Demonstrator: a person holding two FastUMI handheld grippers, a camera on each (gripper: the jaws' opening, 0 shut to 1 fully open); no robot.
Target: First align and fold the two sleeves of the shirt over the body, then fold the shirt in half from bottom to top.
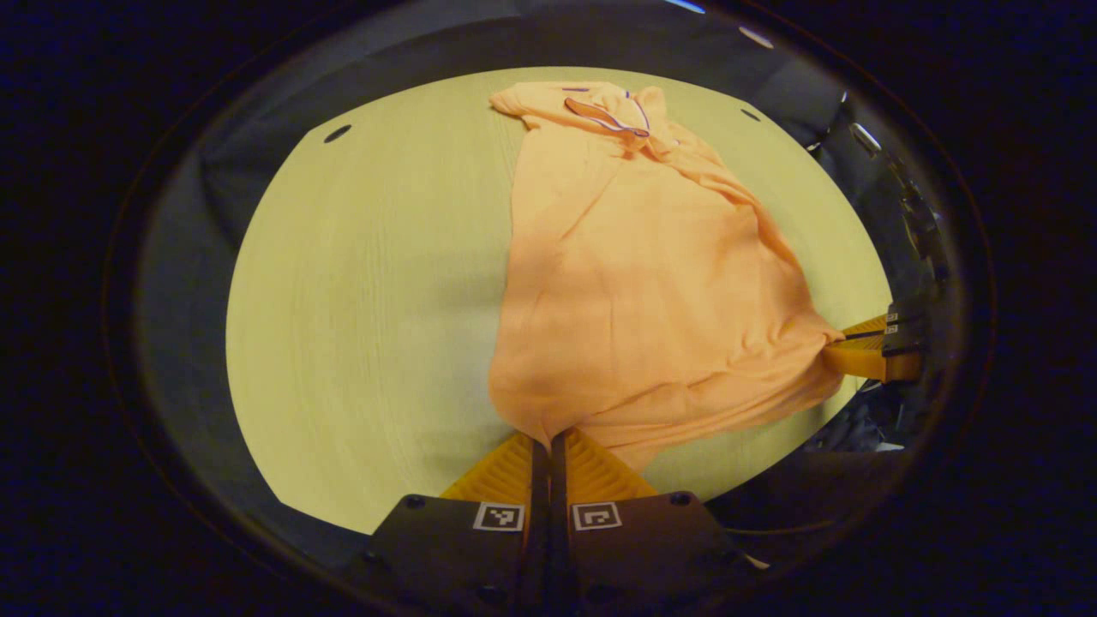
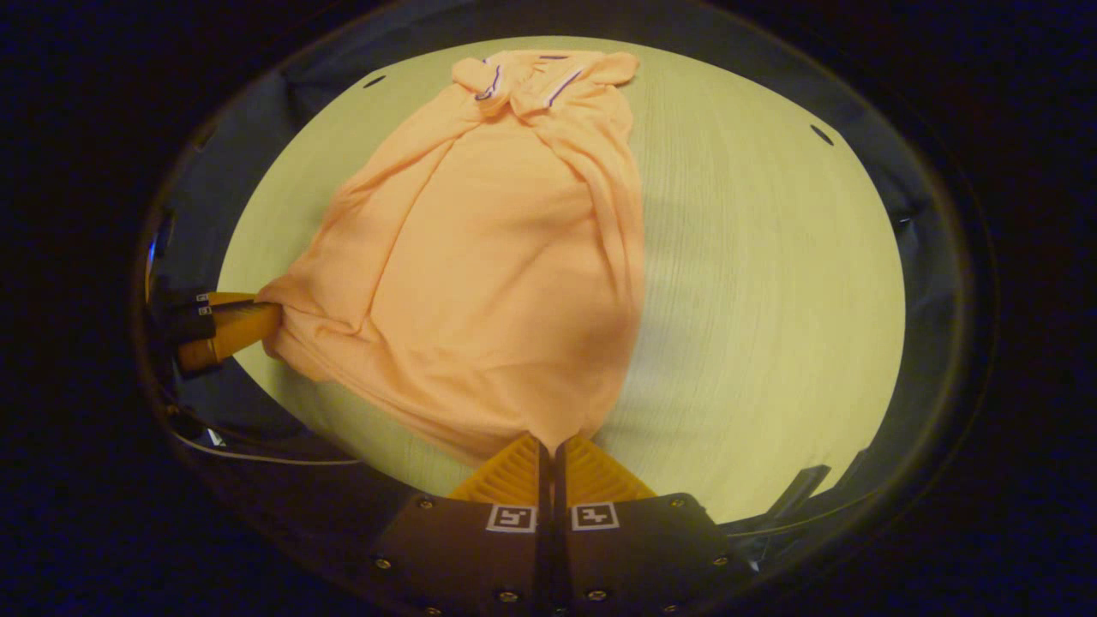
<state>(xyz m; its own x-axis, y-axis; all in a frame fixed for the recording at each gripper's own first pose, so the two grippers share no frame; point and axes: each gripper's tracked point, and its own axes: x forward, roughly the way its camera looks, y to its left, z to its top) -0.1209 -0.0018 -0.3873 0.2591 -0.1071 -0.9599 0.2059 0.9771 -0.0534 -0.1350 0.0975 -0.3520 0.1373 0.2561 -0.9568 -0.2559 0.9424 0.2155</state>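
Note:
An orange polo shirt [image 1: 634, 283] lies on a pale wooden table [image 1: 368, 300], its collar [image 1: 604, 116] at the far end and both sleeves folded in over the body. My left gripper [image 1: 548, 439] is shut on the hem's near corner, the cloth pinched between its fingers. In the right gripper view the same shirt [image 2: 488, 266] stretches away from me, and my right gripper [image 2: 550, 441] is shut on the hem's other corner. Each view also catches the other gripper at the side, the right gripper [image 1: 844, 350] and the left gripper [image 2: 261, 321], gripping the hem.
The table [image 2: 771, 300] is round-looking with bare wood beside the shirt. Small dark holes [image 1: 337, 134] mark the tabletop near its far edge. Dark booth cloth surrounds the table, and a thin cable [image 2: 257, 454] runs below the near edge.

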